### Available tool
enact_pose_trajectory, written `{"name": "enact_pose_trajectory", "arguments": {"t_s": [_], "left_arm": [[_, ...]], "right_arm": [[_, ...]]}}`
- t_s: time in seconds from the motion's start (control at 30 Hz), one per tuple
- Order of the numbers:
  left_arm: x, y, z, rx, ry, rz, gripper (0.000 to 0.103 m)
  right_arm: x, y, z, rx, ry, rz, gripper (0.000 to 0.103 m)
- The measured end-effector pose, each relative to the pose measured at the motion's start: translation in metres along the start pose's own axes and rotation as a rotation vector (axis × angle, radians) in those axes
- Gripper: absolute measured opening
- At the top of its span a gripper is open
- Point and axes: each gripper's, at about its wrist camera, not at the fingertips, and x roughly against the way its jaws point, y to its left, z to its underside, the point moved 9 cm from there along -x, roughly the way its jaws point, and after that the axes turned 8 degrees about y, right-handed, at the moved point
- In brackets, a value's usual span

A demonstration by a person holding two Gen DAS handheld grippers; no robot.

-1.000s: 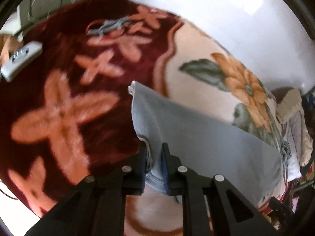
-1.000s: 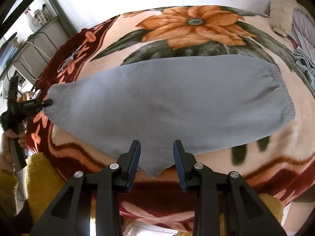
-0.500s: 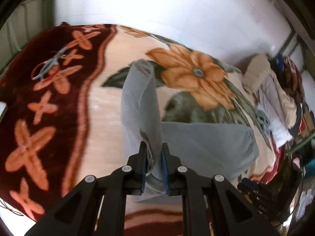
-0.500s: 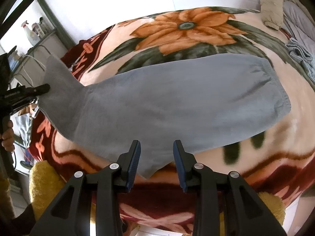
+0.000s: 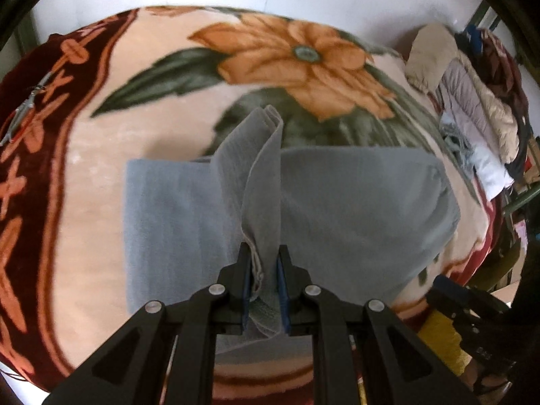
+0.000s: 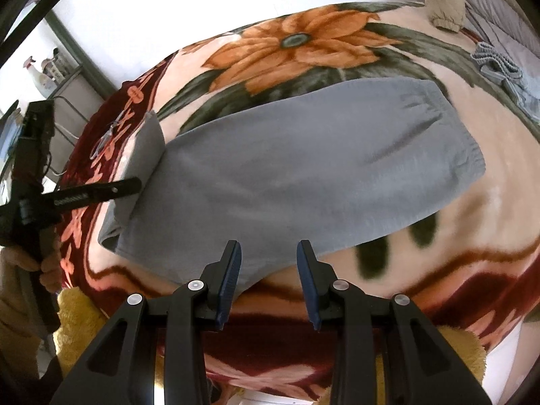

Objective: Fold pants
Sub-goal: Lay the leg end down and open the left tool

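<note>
Grey pants lie flat on a flowered blanket, waistband to the right. My left gripper is shut on the leg-cuff end of the pants and holds it lifted and doubled back over the rest of the leg. In the right wrist view the left gripper shows at the left with the raised cuff end. My right gripper is open and empty, just above the near edge of the pants, not touching them.
A pile of clothes lies at the right end of the bed. A small metal item lies on the dark red border. A shelf with bottles stands at the far left. Yellow fabric lies below the bed edge.
My left gripper has carried the cuff end up and to the right, folding the leg back over the pants. My right gripper has stayed open at the near edge.
</note>
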Motion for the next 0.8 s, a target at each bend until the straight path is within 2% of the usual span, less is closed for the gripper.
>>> {"name": "enact_pose_trajectory", "arguments": {"t_s": [0.13, 0.2, 0.33, 0.4, 0.57, 0.8], "left_arm": [[-0.011, -0.007, 0.004, 0.002, 0.019, 0.025, 0.022], [-0.006, -0.008, 0.006, 0.005, 0.012, 0.047, 0.034], [0.017, -0.008, 0.007, -0.006, -0.05, 0.076, 0.045], [0.026, -0.004, 0.005, -0.004, -0.078, 0.065, 0.051], [0.014, 0.025, 0.009, 0.028, -0.058, -0.038, 0.051], [-0.016, 0.048, 0.035, 0.057, -0.017, -0.052, 0.051]], "right_arm": [[-0.004, 0.001, 0.001, 0.001, 0.009, -0.002, 0.035], [-0.006, 0.002, 0.002, 0.004, 0.013, -0.001, 0.035], [-0.007, 0.005, 0.002, 0.012, 0.015, -0.002, 0.035], [-0.007, 0.007, 0.002, 0.017, 0.015, -0.003, 0.035], [-0.009, 0.011, 0.003, 0.025, 0.021, 0.0, 0.035], [-0.015, 0.019, 0.001, 0.044, 0.032, 0.005, 0.035]]}}
